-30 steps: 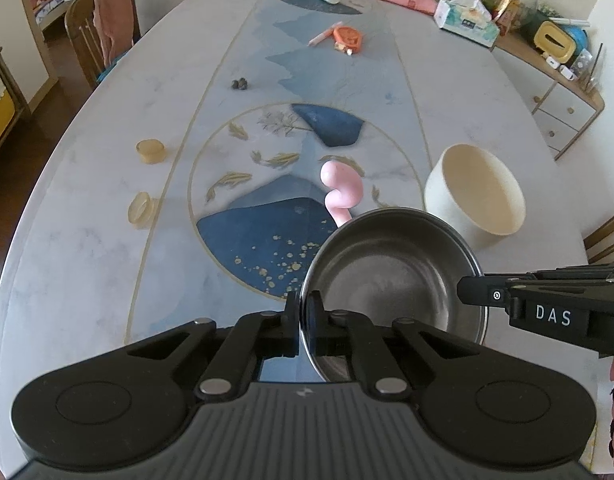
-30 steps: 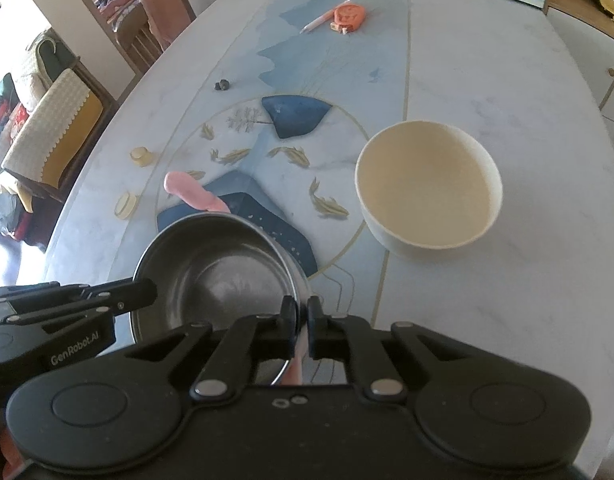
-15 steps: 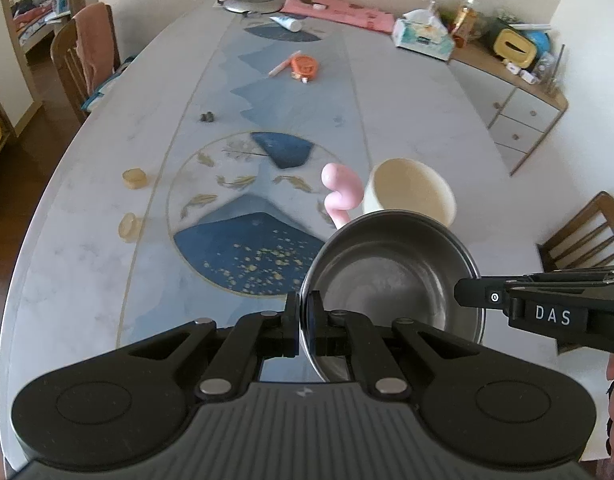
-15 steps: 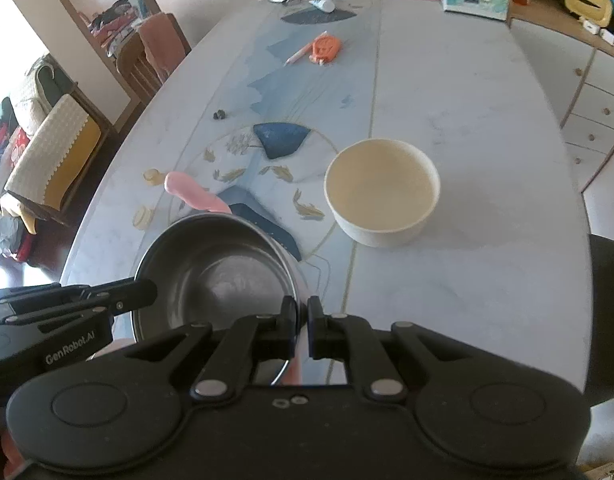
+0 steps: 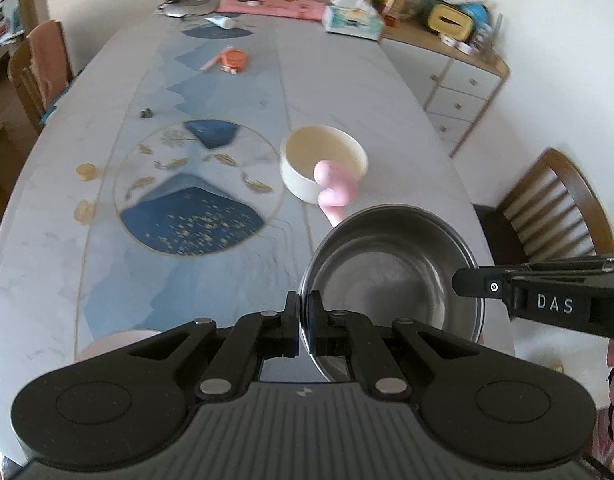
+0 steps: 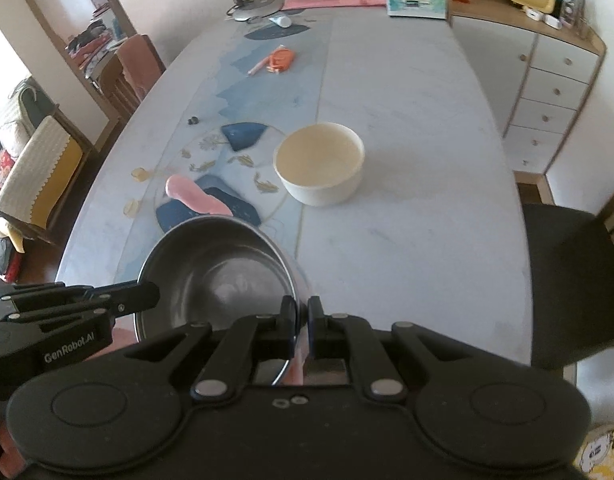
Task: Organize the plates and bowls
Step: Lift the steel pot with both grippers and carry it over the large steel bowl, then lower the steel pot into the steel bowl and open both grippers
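Note:
Both grippers hold one steel bowl [image 5: 395,276] with a pink handle [image 5: 334,192] in the air above the near end of the table. My left gripper [image 5: 303,320] is shut on its left rim. My right gripper [image 6: 303,322] is shut on its right rim; the bowl [image 6: 219,272] and handle [image 6: 195,196] show in the right wrist view too. A cream bowl [image 5: 323,162] stands upright on the table ahead, also in the right wrist view [image 6: 319,162]. A pale pink dish [image 5: 115,346] peeks out below my left gripper.
The marble table [image 6: 407,208] carries small yellow lids [image 5: 85,171], an orange object [image 5: 233,59], a tissue box [image 5: 353,20] and a lamp base [image 5: 187,5] at the far end. A drawer cabinet [image 6: 555,92] and a wooden chair [image 5: 555,208] stand to the right.
Both grippers have lifted the steel bowl and drawn it back toward the near end. The cream bowl now looks farther away and smaller.

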The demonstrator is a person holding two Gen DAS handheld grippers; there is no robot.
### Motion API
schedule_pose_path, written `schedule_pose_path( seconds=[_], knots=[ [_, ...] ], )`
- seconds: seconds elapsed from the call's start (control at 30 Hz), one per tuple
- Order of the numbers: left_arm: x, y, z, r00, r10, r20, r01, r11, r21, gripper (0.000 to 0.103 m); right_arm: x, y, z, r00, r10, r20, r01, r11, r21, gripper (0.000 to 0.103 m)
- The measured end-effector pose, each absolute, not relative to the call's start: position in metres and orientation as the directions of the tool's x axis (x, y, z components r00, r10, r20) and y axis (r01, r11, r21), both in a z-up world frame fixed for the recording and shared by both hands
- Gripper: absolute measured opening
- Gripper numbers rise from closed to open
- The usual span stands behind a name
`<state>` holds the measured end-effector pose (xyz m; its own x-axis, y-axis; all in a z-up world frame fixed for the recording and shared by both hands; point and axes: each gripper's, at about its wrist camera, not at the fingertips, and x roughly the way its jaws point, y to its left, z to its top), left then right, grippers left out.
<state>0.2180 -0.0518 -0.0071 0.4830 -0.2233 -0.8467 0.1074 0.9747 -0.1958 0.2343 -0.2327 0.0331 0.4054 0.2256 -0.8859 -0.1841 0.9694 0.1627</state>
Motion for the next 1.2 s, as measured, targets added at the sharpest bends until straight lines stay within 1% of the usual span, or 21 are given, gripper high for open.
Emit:
schedule_pose_path(
  seconds=[0.23, 0.63, 0.9, 1.2],
  knots=[
    [0.198, -0.075, -0.019, 0.437, -0.256, -0.862, 0.169, 0.965, -0.201, 0.003, 0.204, -0.256, 0.022, 0.391, 0.196, -0.899, -0.128, 0.979, 0.158, 0.007],
    [0.179, -0.107, -0.045, 0.376, -0.269, -0.887, 0.241, 0.952, -0.187, 0.003, 0.168, -0.291, -0.005, 0.346, 0.178, -0.921, -0.031, 0.983, 0.178, 0.007],
    [0.178, -0.124, -0.066, 0.340, -0.247, -0.907, 0.269, 0.950, -0.158, 0.003, 0.163, -0.302, -0.026, 0.314, 0.170, -0.934, 0.002, 0.984, 0.179, 0.007],
    [0.185, -0.128, -0.081, 0.305, -0.230, -0.924, 0.263, 0.953, -0.150, 0.003, 0.171, -0.301, -0.042, 0.281, 0.167, -0.945, 0.015, 0.984, 0.179, 0.007]
  ],
)
